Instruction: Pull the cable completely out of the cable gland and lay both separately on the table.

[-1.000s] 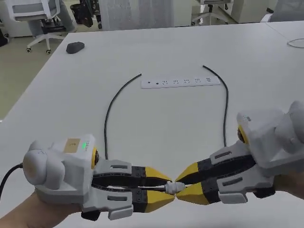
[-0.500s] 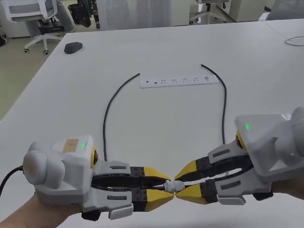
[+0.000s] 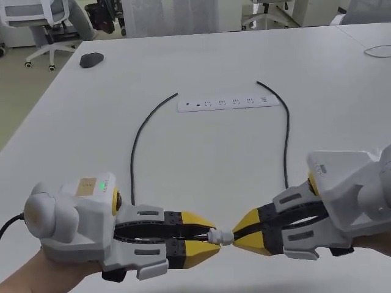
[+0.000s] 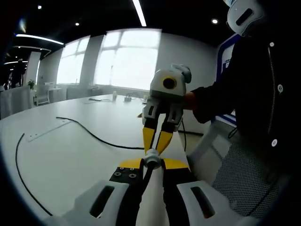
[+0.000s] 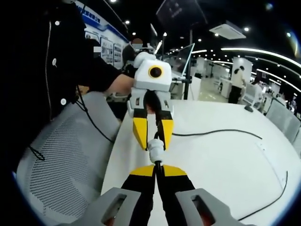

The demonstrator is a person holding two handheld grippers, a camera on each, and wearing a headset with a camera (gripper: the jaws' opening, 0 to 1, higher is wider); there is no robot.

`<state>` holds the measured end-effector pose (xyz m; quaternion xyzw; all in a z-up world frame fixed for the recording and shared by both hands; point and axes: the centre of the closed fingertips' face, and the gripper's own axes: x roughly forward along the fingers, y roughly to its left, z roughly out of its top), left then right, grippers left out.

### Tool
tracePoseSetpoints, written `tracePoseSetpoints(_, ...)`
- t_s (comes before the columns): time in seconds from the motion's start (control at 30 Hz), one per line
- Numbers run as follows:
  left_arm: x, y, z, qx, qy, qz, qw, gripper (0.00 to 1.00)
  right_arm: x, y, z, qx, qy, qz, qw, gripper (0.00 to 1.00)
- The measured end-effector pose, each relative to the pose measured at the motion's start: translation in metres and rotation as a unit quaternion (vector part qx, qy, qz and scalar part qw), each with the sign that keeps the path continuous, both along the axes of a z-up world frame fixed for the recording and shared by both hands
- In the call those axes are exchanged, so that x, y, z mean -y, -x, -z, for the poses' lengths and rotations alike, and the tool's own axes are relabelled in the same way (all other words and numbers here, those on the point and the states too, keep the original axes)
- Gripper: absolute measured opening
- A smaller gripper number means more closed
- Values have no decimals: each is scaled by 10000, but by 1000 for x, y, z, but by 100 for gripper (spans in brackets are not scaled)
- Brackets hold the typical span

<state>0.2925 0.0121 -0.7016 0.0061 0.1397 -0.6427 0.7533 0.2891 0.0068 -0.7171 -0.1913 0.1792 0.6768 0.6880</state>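
Head view. The left gripper [image 3: 211,238] and the right gripper [image 3: 237,235] meet tip to tip at 6 o'clock in the view, above the near edge of the white worktop [image 3: 201,159]. The white cable gland [image 3: 220,235] sits between them, clear of the surface.

Left gripper: the jaws are drawn narrow and the yellow tips clasp the gland. The black cable [image 3: 156,233] runs back from the gland between those jaws.

Right gripper: the jaws are almost closed. The tips touch the gland's far end and pinch the short black length of cable that leaves it there.

Left gripper view: the gland lies between the view's own tips, with the cable trailing toward 6 o'clock and the other gripper closing in from 12 o'clock.

Right gripper view: the cable lies between the view's own tips, with the gland just beyond at 12 o'clock, flanked by the other gripper's yellow tips.

Background, head view: a white power strip [image 3: 223,102] lies at 12 o'clock from the grippers. A loose black lead [image 3: 139,131] curves at 11 o'clock and a second lead [image 3: 286,131] at 1 o'clock. A dark mouse [image 3: 91,59] rests far off at 10 o'clock.
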Motion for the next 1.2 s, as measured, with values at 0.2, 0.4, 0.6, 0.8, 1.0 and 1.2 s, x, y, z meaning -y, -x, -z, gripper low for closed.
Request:
tracePoseSetpoints(0.2, 2, 0, 2, 24, -34, 8, 10000, 15, 3, 0, 2, -130, -18, 127, 9998, 0)
tracePoseSetpoints(0.4, -2, -2, 6, 57, -138, -24, 9999, 15, 17, -5, 13, -274, 185, 434, 9985, 0)
tracePoseSetpoints(0.6, -8, -6, 10, 44, -180, -156, 9997, 15, 37, -13, 24, -378, 403, 846, 9949, 0)
tracePoseSetpoints(0.8, -10, -8, 12, 65, -247, -201, 9995, 15, 64, -21, 37, -526, 651, 1372, 9870, 0)
tracePoseSetpoints(1.0, -14, -8, 14, 45, -291, -231, 9993, 15, 90, -23, 46, -650, 703, 1785, 9793, 0)
tracePoseSetpoints(1.2, -13, -6, 18, 50, -337, -195, 9992, 15, 114, -25, 59, -681, 988, 2176, 9686, 0)
